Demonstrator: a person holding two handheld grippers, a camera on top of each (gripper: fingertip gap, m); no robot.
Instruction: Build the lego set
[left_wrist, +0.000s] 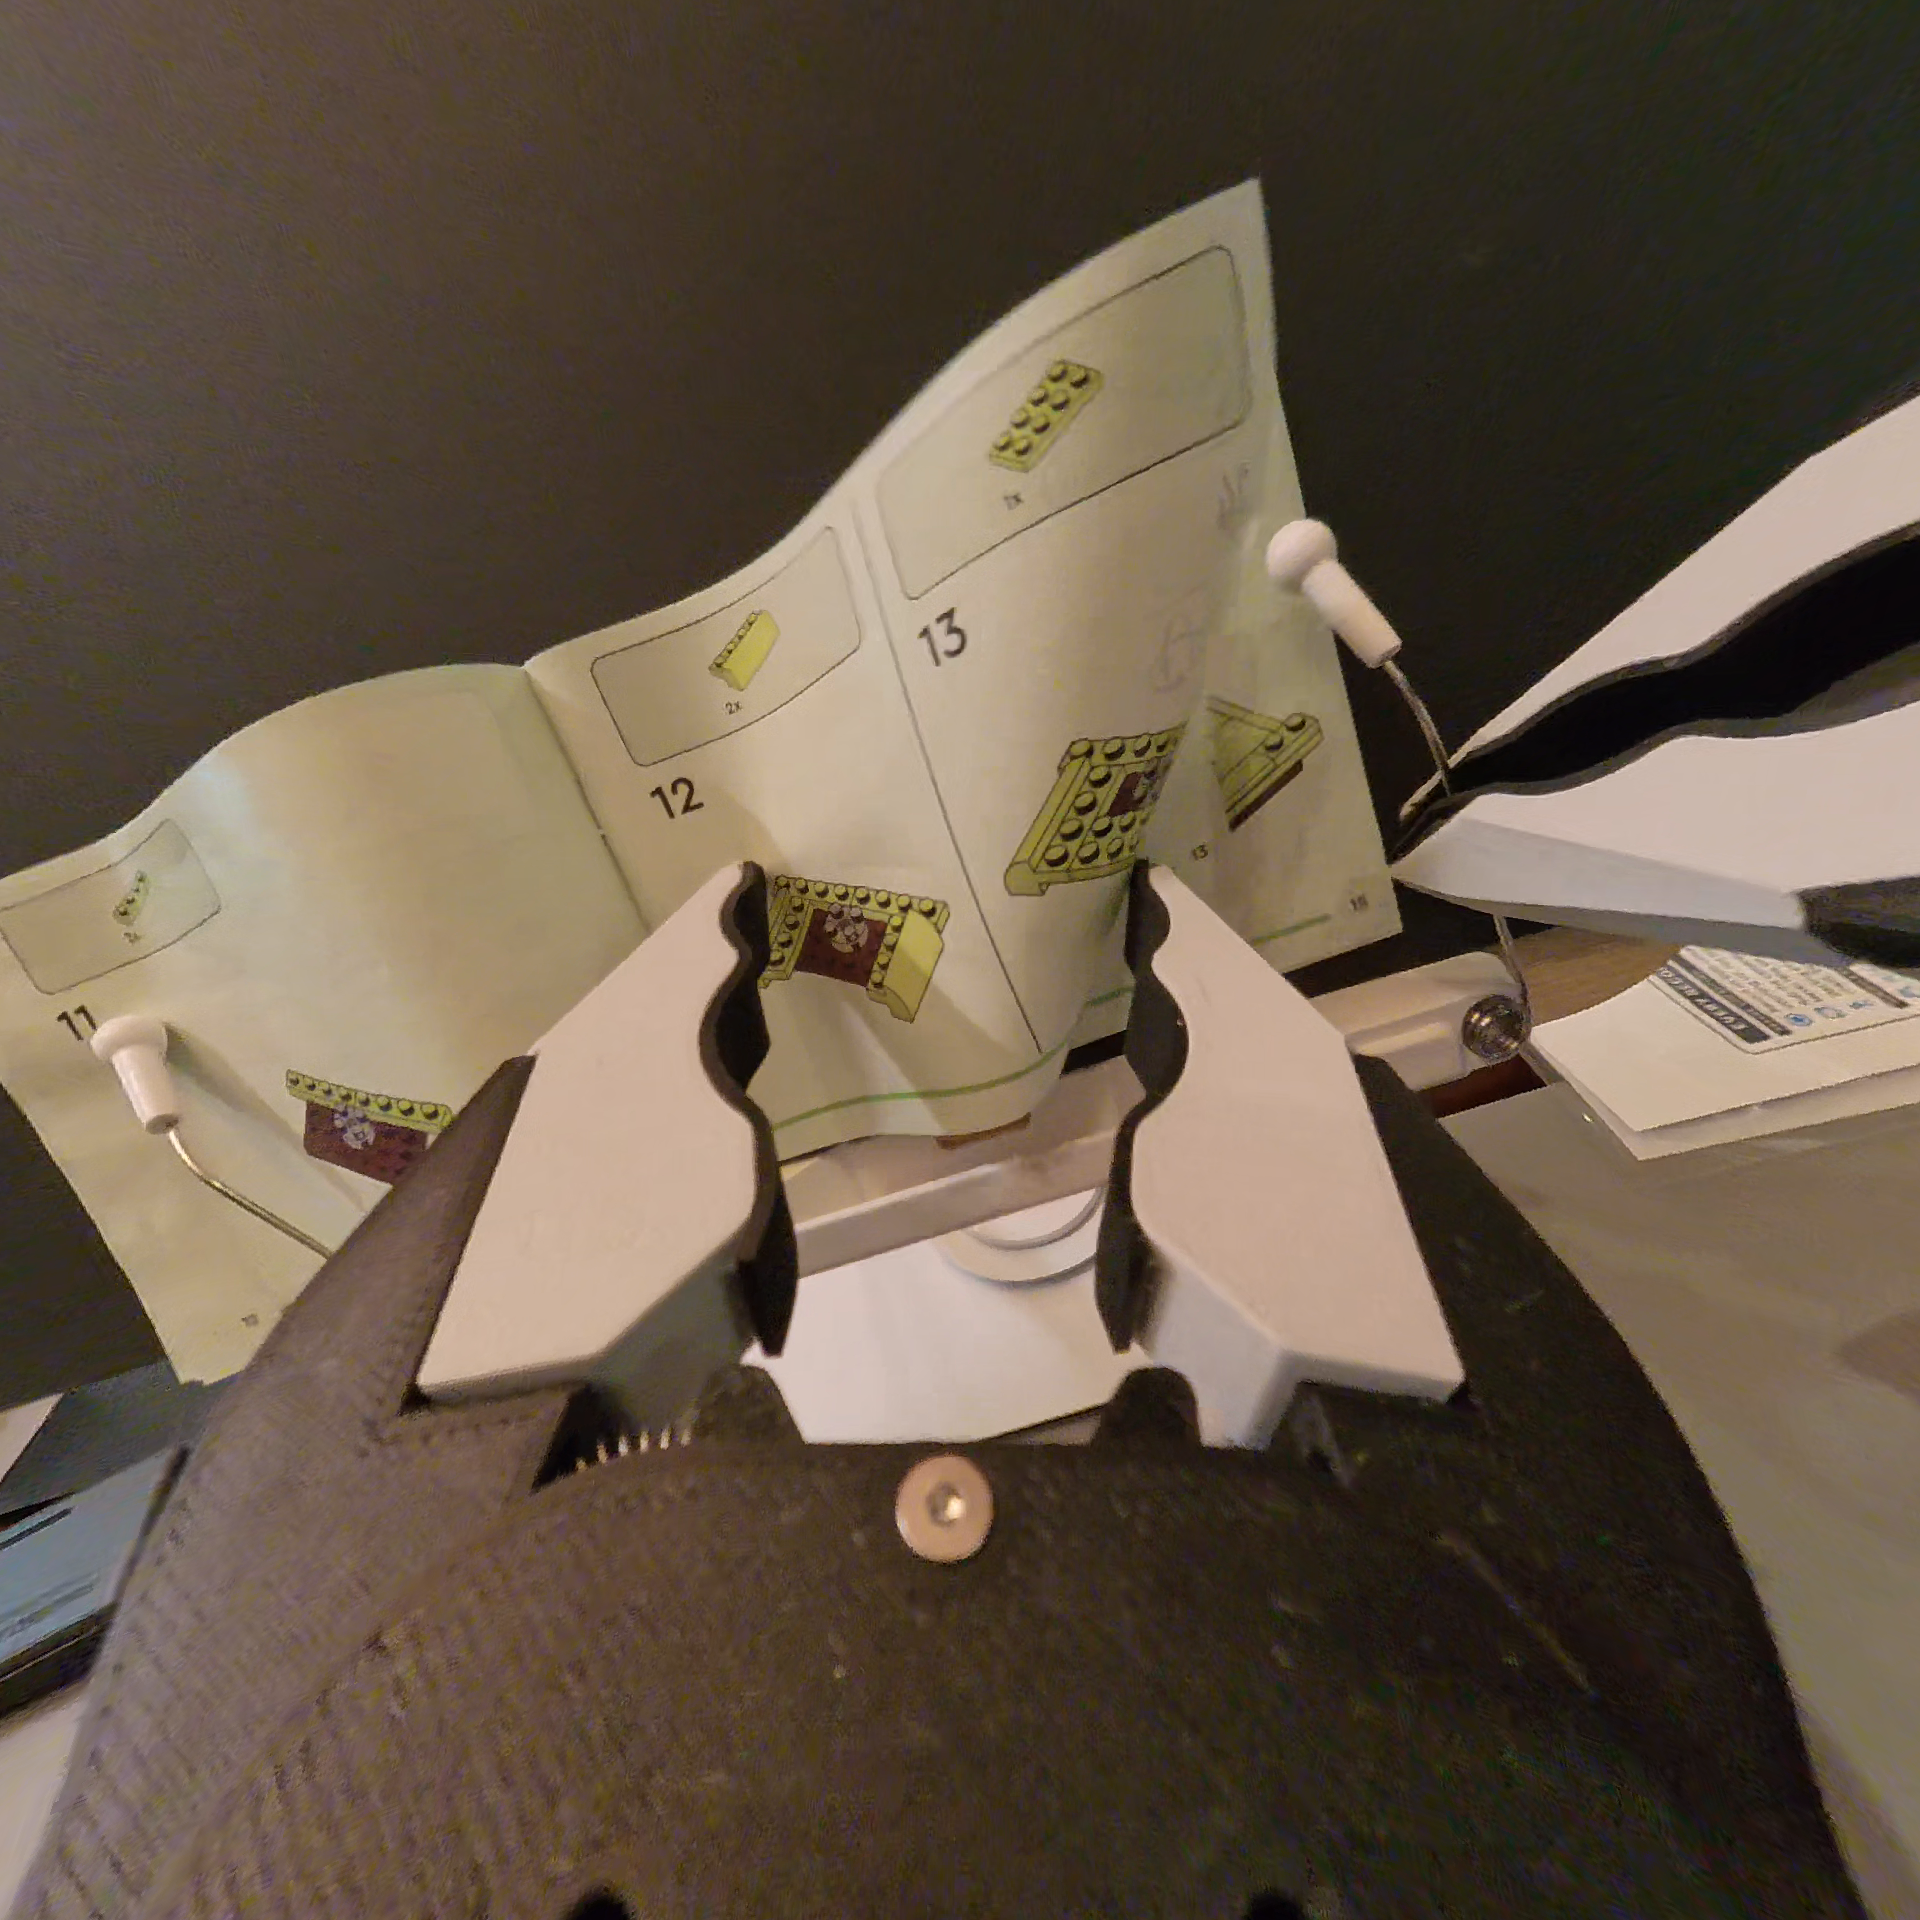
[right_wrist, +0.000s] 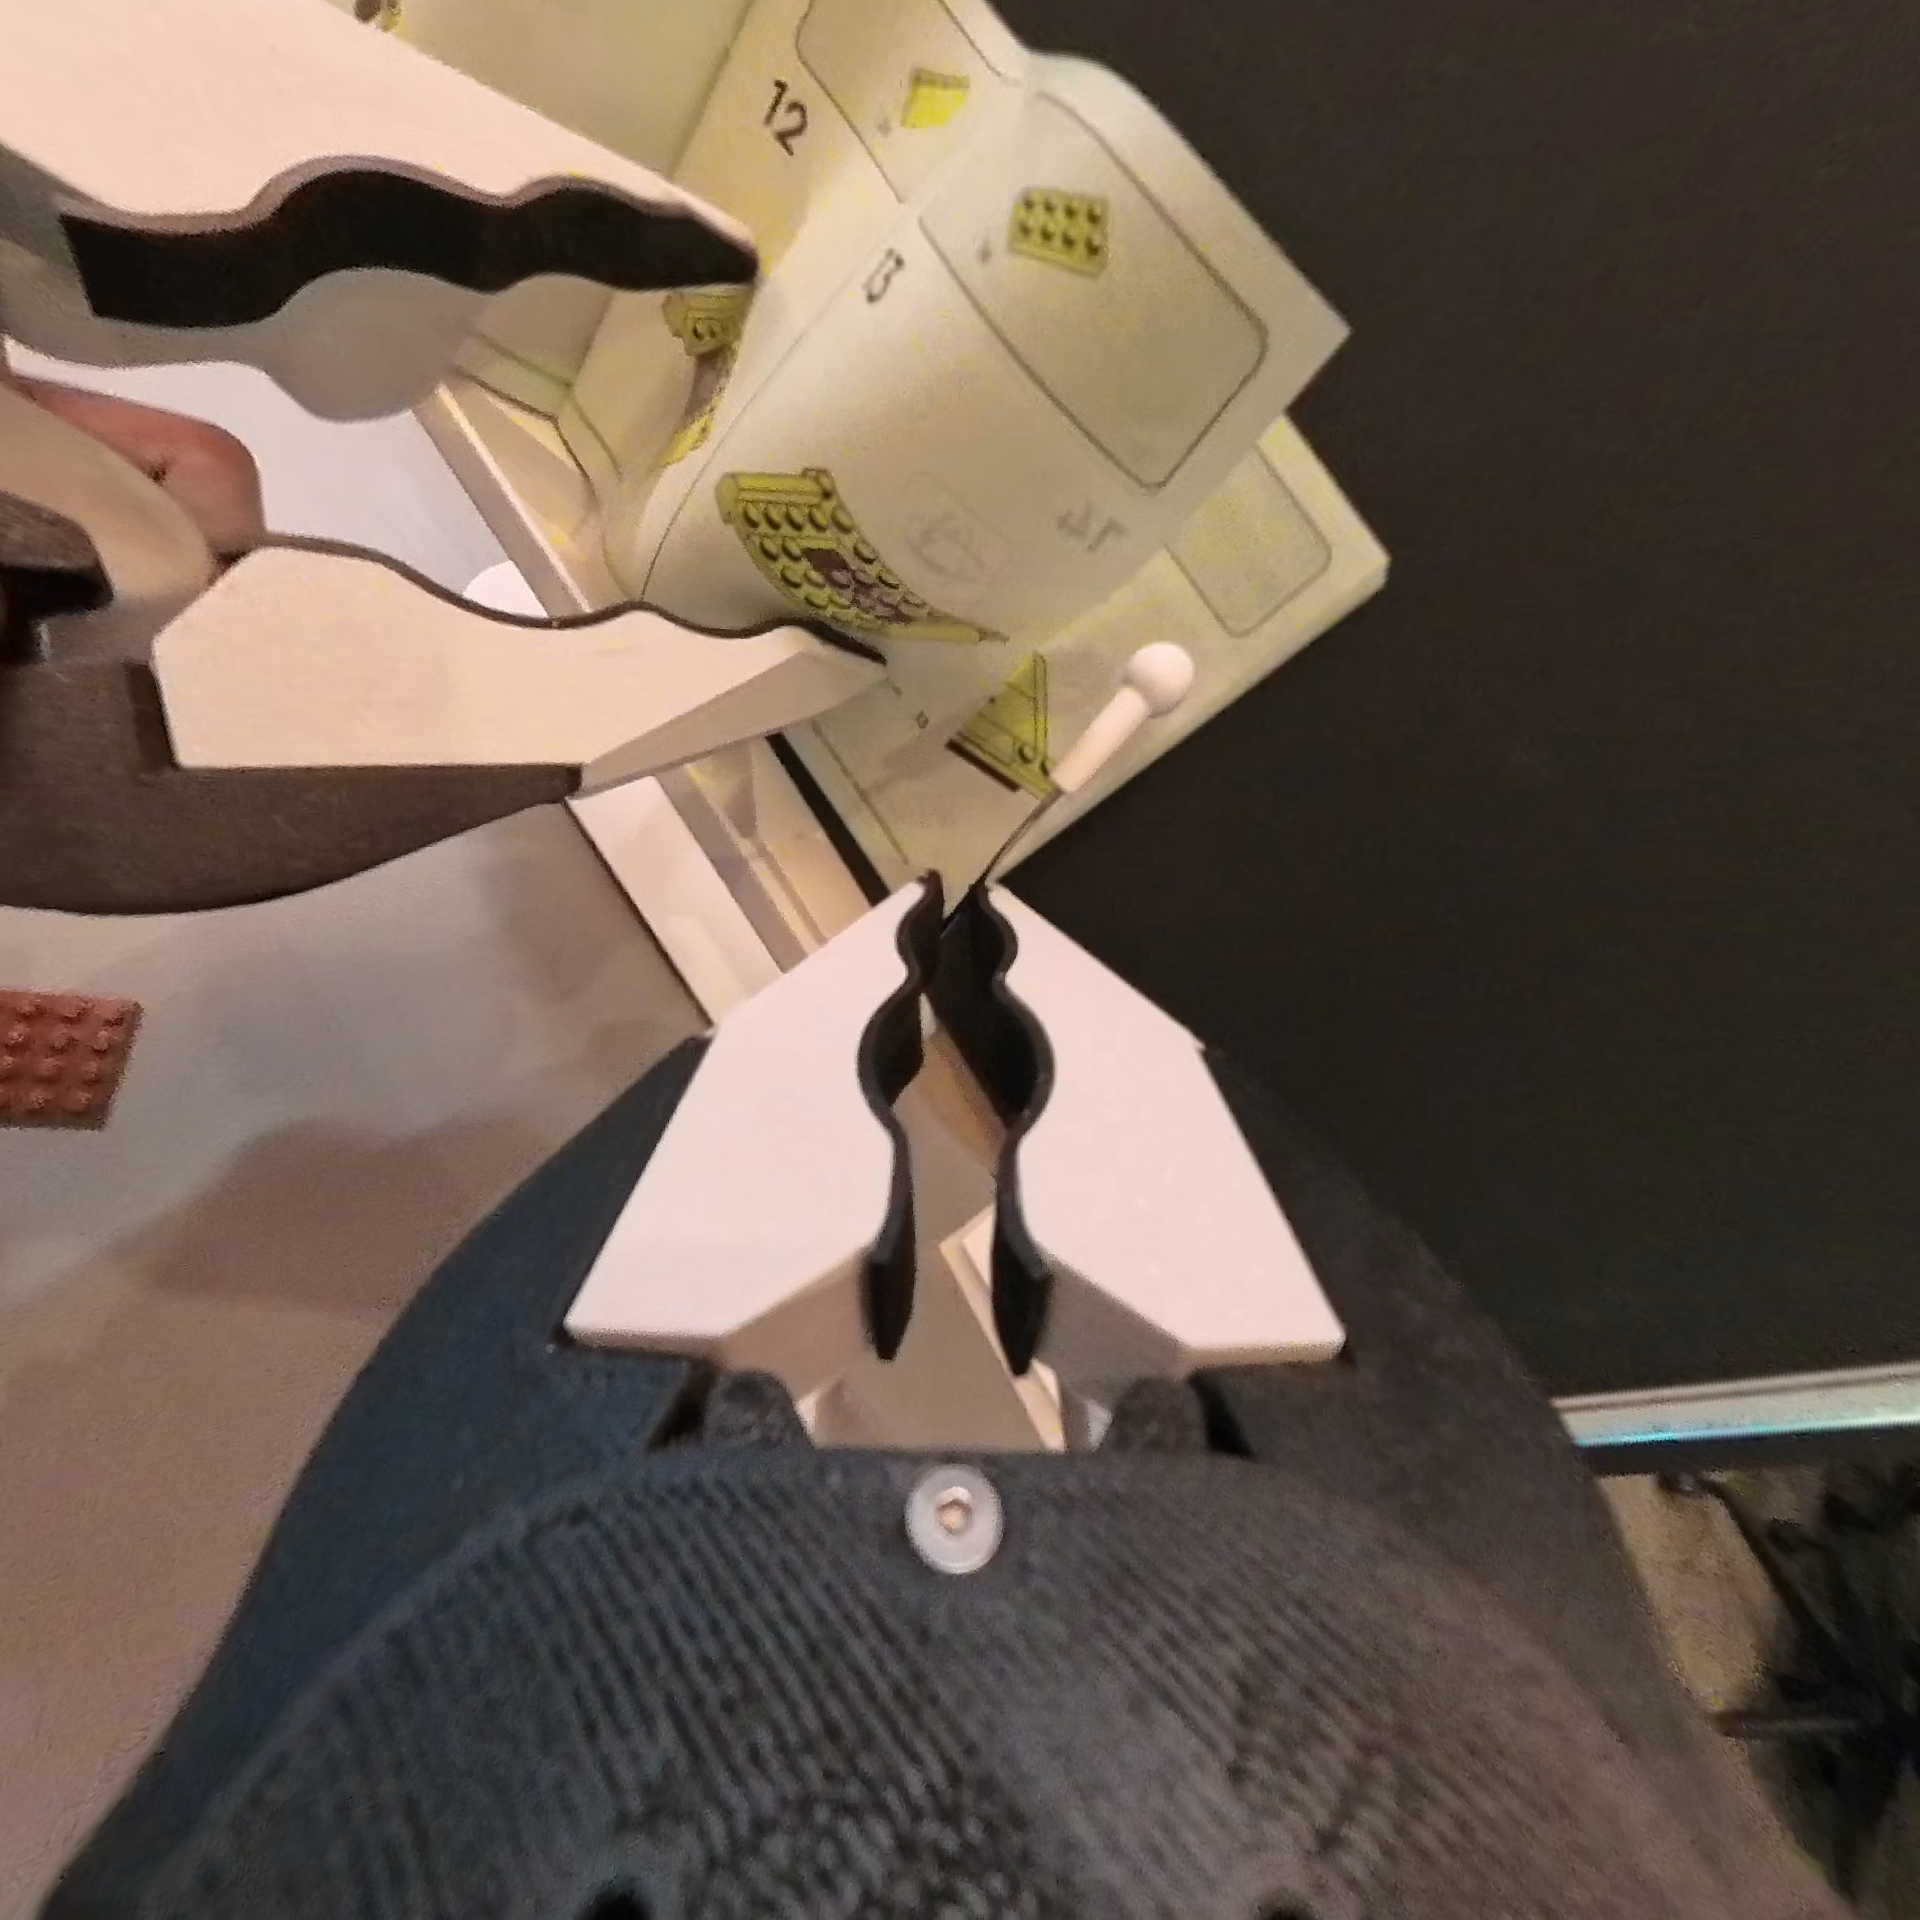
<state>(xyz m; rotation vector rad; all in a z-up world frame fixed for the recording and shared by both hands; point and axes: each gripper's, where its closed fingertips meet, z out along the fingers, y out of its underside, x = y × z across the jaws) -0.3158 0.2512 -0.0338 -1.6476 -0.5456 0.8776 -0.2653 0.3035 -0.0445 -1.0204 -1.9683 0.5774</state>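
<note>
The open instruction booklet (left_wrist: 935, 665) stands on a white book stand (left_wrist: 935, 1184); its right page curls forward. My left gripper (left_wrist: 945, 883) is open just in front of the booklet's lower edge, with the curled page between its fingertips. It also shows in the right wrist view (right_wrist: 810, 462), its lower finger at the page's bottom edge. My right gripper (right_wrist: 958, 896) is shut on the thin wire of the stand's right page-holder arm (right_wrist: 1117, 717), below its white tip. It also shows in the left wrist view (left_wrist: 1418, 826). A brown plate (right_wrist: 62, 1060) lies on the table.
The left page-holder arm (left_wrist: 130, 1060) with a white tip rests on the left page. A white sheet with a printed label (left_wrist: 1714, 1039) lies to the right of the stand. A dark wall (left_wrist: 520, 312) stands behind. The grey table (left_wrist: 1662, 1403) extends right; a dark flat object (left_wrist: 52, 1558) lies at the left. Left tips and right tips are each some 25 centimeters from the brown plate (right_wrist: 62, 1060).
</note>
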